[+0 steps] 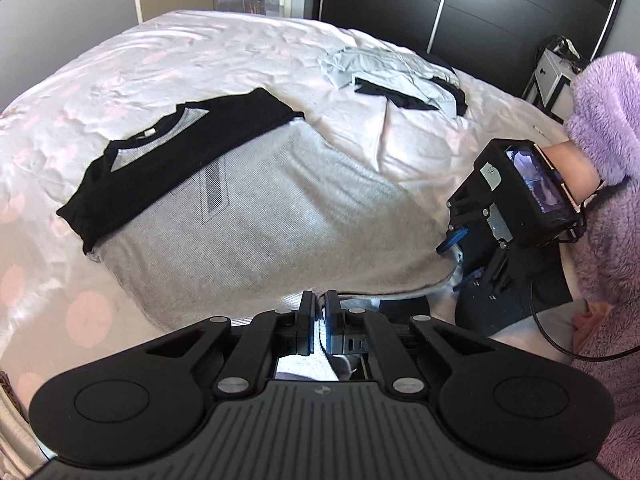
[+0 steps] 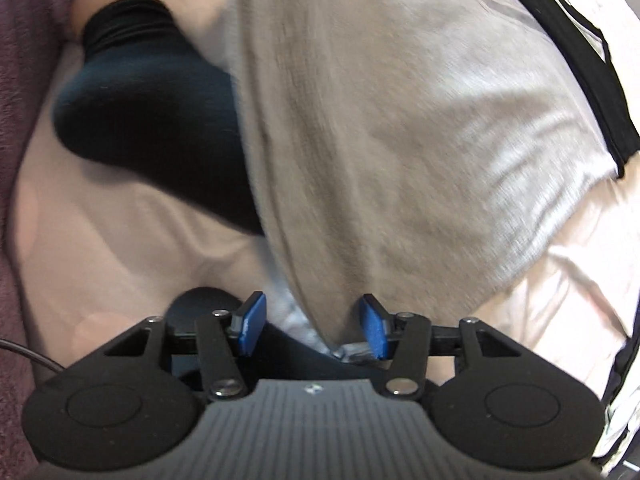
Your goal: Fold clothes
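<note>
Grey shirt (image 1: 280,208) with black shoulder band spread flat on bed (image 1: 120,80), collar far, hem near.

Left gripper (image 1: 319,322): jaws pinched shut on hem. Right gripper (image 2: 312,328): jaws wide apart, straddling hem corner, holding nothing.

Judgement: match grips at both corners, lift evenly, keep hem taut.

Containers: none visible. Pile of clothes (image 1: 396,76) lies beyond.

no readable text, labels, brands or numbers anywhere

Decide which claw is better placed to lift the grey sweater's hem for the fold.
Left. The left claw is already shut on the grey knit sweater's hem; the right claw stands open around it.
</note>
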Motion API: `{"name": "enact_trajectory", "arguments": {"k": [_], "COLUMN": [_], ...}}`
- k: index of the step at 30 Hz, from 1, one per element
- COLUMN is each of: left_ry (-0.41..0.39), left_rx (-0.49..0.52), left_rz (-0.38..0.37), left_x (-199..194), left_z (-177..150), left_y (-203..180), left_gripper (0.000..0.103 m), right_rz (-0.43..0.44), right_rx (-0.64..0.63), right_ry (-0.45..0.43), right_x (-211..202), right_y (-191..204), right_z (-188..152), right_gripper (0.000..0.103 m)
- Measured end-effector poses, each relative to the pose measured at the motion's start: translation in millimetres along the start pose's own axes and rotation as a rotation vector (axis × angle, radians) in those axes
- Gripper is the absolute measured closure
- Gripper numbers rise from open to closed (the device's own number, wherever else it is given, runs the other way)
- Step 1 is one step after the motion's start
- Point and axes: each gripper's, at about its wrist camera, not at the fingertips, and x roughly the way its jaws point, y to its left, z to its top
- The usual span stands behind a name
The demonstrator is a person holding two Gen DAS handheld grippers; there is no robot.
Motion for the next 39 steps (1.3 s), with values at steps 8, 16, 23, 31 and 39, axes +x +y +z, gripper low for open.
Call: {"name": "enact_trajectory", "arguments": {"k": [8,16,23,31,39], "left_ry": [0.012,0.024,0.004,0.009,-0.072], "left_rx": [-0.013,-0.045,-0.073,-0.064,-0.013], "left_rz": [0.032,0.043,0.027,0.049,0.14], "left_x": [0,7,9,6,-19], "left_z": [-8,-14,-15,-23,-31], "left_y": [5,15,22,18,2], "left_gripper": [0.1,0.1,0.1,0.1,0.1], "right_rz": [-0.014,0.044,-0.008,-0.083,-0.251], "right_rx": [0.07,0.056,-0.019,0.018,0.174], "right_ry": [-0.048,-0.088,0.025,-0.001,-0.178], "right_x": [-13,-19,19,1,-84], "right_y": [-20,-12,0,-18,-66], "right_z": [-3,0,6,5,-3], "right_gripper": [0.098,0.052,0.052,0.095,0.096]}}
